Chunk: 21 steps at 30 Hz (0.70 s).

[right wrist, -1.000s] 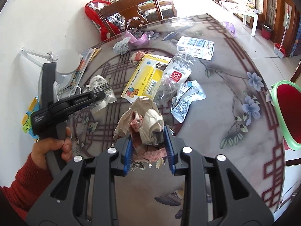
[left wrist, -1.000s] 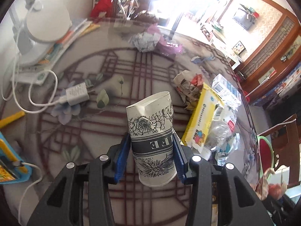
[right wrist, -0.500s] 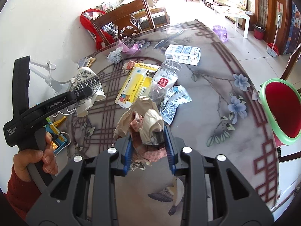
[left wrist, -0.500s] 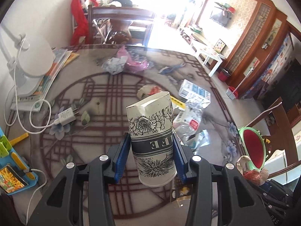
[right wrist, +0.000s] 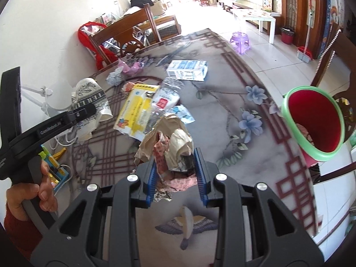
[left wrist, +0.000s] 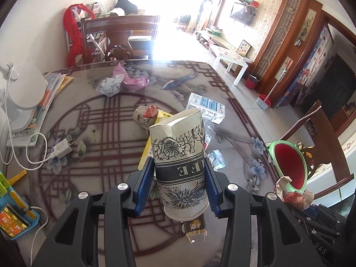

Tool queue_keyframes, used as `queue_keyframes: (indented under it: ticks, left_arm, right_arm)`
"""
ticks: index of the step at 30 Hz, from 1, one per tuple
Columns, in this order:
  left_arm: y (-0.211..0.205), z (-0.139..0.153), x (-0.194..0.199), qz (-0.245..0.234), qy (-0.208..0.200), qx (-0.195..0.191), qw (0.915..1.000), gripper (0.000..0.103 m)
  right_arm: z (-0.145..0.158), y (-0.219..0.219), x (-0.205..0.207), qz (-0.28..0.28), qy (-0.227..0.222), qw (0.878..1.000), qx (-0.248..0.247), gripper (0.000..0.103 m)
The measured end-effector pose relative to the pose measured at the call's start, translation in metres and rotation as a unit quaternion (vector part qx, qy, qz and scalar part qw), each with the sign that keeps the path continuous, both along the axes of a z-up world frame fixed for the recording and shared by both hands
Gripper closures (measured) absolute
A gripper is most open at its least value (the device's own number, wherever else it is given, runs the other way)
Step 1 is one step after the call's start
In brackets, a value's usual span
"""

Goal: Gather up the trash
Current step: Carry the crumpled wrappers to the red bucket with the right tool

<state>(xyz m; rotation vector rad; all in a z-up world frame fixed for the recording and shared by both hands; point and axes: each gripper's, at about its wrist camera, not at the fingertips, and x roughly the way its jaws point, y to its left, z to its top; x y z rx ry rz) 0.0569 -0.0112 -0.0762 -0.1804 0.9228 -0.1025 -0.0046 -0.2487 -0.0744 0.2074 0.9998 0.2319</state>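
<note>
My left gripper (left wrist: 179, 173) is shut on a dented paper cup (left wrist: 180, 155) with black flower print, held above the table. The same cup (right wrist: 89, 98) shows at the left of the right wrist view. My right gripper (right wrist: 175, 162) is shut on a crumpled paper wad (right wrist: 171, 140), also lifted off the table; that wad (left wrist: 293, 193) appears low right in the left wrist view. A red bin with a green rim (right wrist: 313, 120) stands off the table's right edge, seen too as the bin (left wrist: 289, 164) in the left wrist view.
On the patterned table (right wrist: 222, 115) lie a yellow box (right wrist: 135, 109), a crushed plastic bottle (right wrist: 164, 98), a white-blue carton (right wrist: 188, 70), wrappers (right wrist: 183, 114), a pink bag (left wrist: 131, 80) and a paper ball (left wrist: 109, 86). A charger (left wrist: 61, 148), lamp (left wrist: 20, 93) and phone (left wrist: 13, 220) sit left.
Both grippers rose and swung toward the table's right side, each keeping its load. The red bin has come into the left wrist view and grown larger in the right wrist view.
</note>
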Motion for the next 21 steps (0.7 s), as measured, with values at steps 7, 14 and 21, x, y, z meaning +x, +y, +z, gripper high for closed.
queue_keyframes:
  ticks: [7,14,21]
  left_arm:
    - [-0.026,-0.002,0.0,-0.028,0.008,0.006,0.9996,0.062]
    - [-0.057,-0.002,0.004,-0.047,0.01,0.013,0.9987,0.062]
    - [-0.097,0.0,0.009,-0.065,0.008,0.031,0.9974,0.062]
  right_arm:
    - [0.002,-0.017,-0.001,-0.023,0.001,0.999,-0.024,0.073]
    - [0.008,-0.034,-0.002,-0.033,-0.012,0.998,-0.05,0.072]
    - [0.008,-0.063,0.004,-0.042,-0.018,0.997,-0.056,0.072]
